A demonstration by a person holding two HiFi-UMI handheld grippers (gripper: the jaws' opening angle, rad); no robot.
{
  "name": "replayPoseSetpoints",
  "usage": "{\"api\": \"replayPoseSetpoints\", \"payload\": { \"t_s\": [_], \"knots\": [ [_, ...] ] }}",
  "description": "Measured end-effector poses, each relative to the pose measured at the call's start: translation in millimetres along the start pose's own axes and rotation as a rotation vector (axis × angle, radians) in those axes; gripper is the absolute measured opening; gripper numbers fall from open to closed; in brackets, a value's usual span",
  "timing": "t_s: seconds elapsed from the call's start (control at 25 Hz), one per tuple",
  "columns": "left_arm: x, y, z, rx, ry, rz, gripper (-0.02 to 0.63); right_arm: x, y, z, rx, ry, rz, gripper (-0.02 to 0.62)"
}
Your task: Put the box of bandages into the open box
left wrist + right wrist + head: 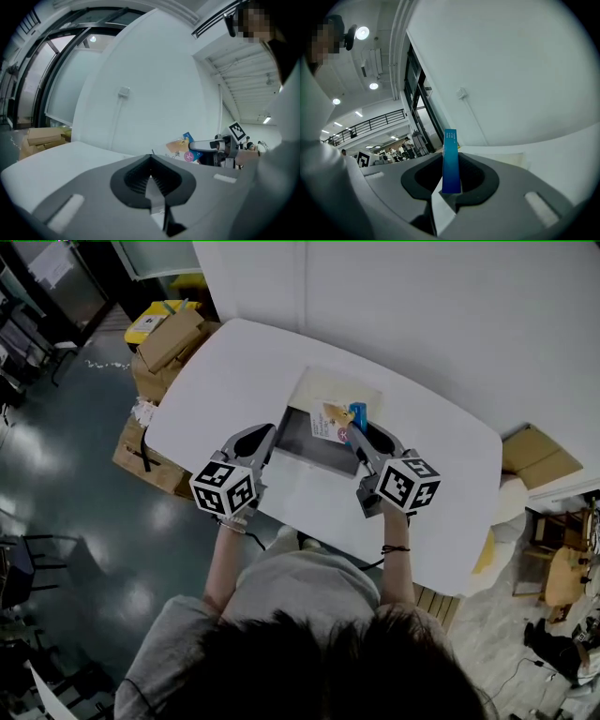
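The box of bandages [334,420], white, orange and blue, hangs over the open box [302,448], a grey-lined carton on the white table [225,371]. My right gripper [355,430] is shut on it. In the right gripper view its narrow blue side [450,161] stands upright between the jaws. My left gripper [269,434] sits at the carton's left edge, its jaws meeting at the tip [151,160], with nothing plainly between them. The left gripper view shows the bandage box [183,147] at the right gripper's fingers [204,145].
The carton's pale flap [343,389] lies open toward the white wall behind. Brown cardboard boxes [167,341] are stacked on the floor past the table's left end, and more cardboard [536,456] lies at the right. The table's near edge [328,540] is close to the person's body.
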State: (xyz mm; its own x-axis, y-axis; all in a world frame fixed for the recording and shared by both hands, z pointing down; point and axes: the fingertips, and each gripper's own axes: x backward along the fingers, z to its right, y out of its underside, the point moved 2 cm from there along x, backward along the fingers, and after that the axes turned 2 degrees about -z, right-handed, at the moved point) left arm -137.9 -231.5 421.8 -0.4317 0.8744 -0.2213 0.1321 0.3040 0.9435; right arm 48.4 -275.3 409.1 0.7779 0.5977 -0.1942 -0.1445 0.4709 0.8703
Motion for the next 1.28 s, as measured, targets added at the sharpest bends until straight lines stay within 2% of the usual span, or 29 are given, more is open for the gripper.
{"api": "replayPoseSetpoints", "payload": {
  "t_s": [0.56, 0.8, 1.28],
  "knots": [
    [-40, 31, -37, 0.036, 0.152, -0.157, -0.006, -54, 36, 14, -0.137, 0.091, -0.109, 0.103],
    [-53, 60, -44, 0.060, 0.225, -0.237, -0.006, -72, 66, 19, -0.184, 0.136, -0.176, 0.103],
    [-68, 74, -55, 0.094, 0.236, -0.270, -0.006, -83, 94, 37, -0.275, 0.187, -0.258, 0.104]
  ]
}}
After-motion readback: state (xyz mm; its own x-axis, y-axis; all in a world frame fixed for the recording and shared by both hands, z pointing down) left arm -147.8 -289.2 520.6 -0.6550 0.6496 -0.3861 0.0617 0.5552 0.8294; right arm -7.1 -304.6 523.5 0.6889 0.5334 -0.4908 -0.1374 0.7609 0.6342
